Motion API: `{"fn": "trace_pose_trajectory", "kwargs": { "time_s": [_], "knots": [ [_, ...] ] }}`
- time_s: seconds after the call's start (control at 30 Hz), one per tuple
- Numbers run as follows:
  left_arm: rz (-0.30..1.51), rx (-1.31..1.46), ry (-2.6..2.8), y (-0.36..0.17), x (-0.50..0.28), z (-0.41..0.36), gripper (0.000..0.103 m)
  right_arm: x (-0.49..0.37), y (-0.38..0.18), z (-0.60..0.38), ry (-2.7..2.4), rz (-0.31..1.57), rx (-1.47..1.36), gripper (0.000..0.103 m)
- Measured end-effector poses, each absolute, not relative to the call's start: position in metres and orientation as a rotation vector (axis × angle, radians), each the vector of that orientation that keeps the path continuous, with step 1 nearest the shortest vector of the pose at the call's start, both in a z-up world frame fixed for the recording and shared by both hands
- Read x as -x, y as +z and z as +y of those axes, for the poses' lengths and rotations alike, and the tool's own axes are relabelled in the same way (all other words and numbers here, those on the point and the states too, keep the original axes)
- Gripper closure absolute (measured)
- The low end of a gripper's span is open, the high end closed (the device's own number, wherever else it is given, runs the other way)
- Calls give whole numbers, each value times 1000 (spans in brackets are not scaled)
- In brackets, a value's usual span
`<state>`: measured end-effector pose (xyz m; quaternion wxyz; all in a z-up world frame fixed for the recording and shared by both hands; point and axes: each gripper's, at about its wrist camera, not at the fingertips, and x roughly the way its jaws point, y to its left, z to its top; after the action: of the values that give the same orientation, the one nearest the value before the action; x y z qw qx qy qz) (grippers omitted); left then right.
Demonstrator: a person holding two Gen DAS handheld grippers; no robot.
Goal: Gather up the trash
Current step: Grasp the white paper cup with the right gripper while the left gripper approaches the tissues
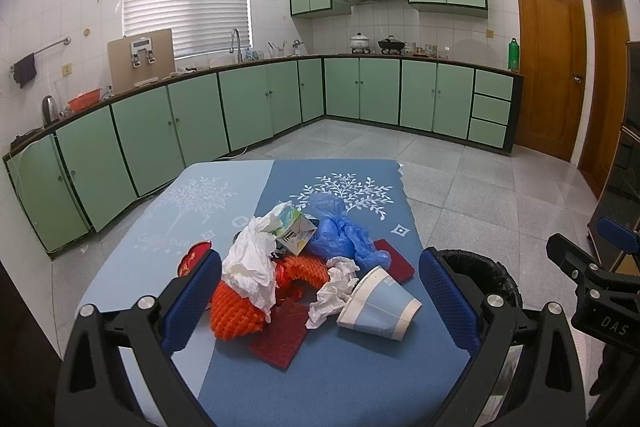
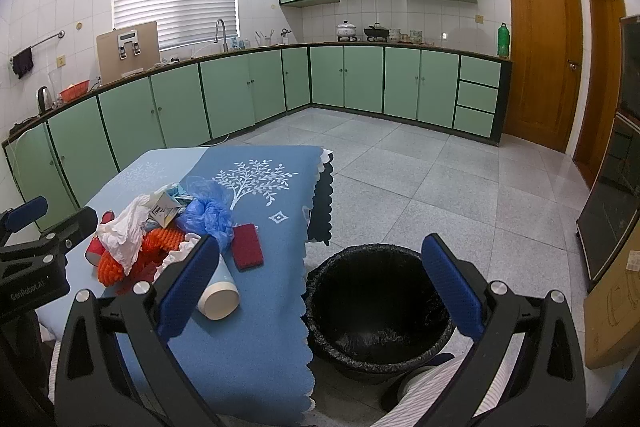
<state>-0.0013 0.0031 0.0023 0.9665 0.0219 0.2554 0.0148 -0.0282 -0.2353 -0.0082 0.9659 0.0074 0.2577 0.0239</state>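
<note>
Blue-padded left gripper (image 1: 320, 307) hovered level, jaws wide, empty; cup (image 1: 378, 308) lay between fingers, mouth pointing upper-left. Right gripper (image 2: 320, 291) spread, empty, above bin (image 2: 380, 311).

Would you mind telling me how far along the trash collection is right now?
Nothing looks done: the bin beside the table shows only its black liner. Nothing is in hand; the left tool and right tool are both open. Left to collect is the whole pile: cup, tissues, orange net, blue bag, carton and red pads.
</note>
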Motion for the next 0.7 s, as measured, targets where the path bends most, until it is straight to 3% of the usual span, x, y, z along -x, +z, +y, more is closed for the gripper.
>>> {"fn": "trace_pose_trajectory", "kwargs": {
  "time_s": [0.7],
  "knots": [
    [525, -44, 88, -30, -2, 47, 6, 6, -42, -222, 176, 516, -68, 5]
  ]
}}
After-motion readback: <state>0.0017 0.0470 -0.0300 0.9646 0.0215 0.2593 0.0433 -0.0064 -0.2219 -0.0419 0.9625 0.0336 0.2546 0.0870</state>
